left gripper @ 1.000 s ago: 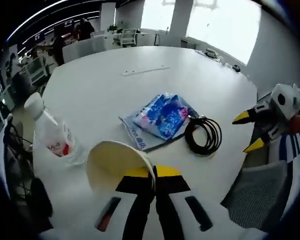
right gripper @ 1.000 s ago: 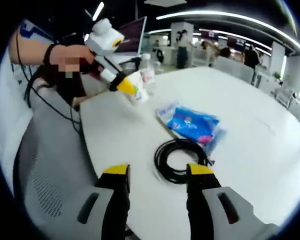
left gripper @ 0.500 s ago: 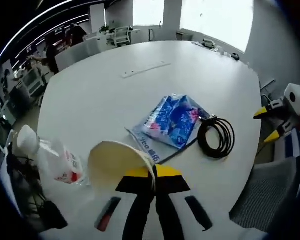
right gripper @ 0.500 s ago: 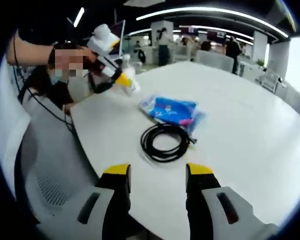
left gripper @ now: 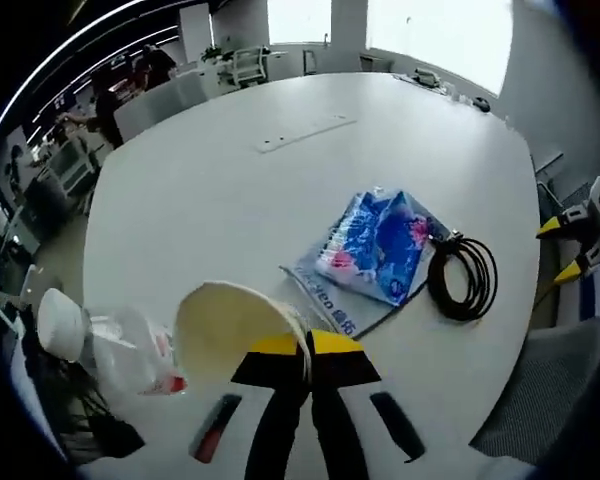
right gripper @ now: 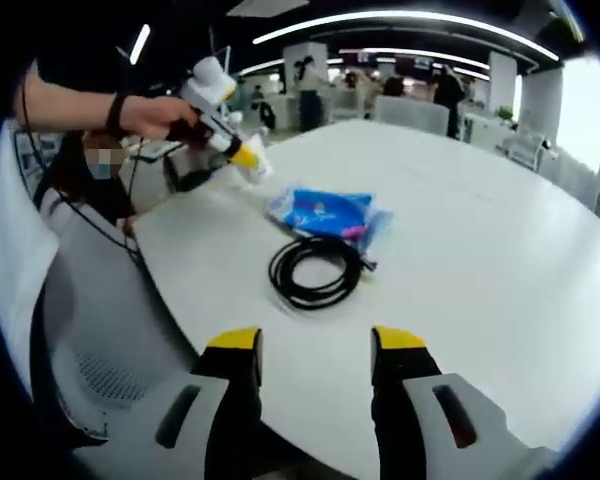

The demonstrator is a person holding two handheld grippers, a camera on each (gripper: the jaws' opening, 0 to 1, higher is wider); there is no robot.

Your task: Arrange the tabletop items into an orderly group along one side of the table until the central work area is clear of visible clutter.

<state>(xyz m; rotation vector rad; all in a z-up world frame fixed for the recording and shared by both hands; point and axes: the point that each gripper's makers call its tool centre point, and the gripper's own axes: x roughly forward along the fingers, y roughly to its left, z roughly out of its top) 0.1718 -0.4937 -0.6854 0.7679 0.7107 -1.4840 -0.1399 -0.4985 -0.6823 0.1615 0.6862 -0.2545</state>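
Note:
My left gripper (left gripper: 308,345) is shut on the rim of a cream paper cup (left gripper: 230,322), held above the white table (left gripper: 210,190). A clear plastic bottle (left gripper: 115,345) with a white cap and red label stands just left of the cup. A blue printed packet (left gripper: 375,245) lies mid-table with a coiled black cable (left gripper: 466,280) touching its right side. In the right gripper view my right gripper (right gripper: 317,340) is open and holds nothing, short of the cable (right gripper: 315,270) and packet (right gripper: 325,212). The left gripper (right gripper: 220,125) with the cup (right gripper: 250,160) shows beyond them.
A grey mesh chair (right gripper: 90,340) sits at the table's near edge, left of my right gripper. The right gripper (left gripper: 575,250) shows off the table's right edge. Desks, chairs and people stand far behind the table. A narrow flat strip (left gripper: 305,132) lies toward the far side.
The left gripper keeps its hold on the cup, with the bottle now lower and closer beside it. The right gripper has drawn back; the cable and packet look farther away.

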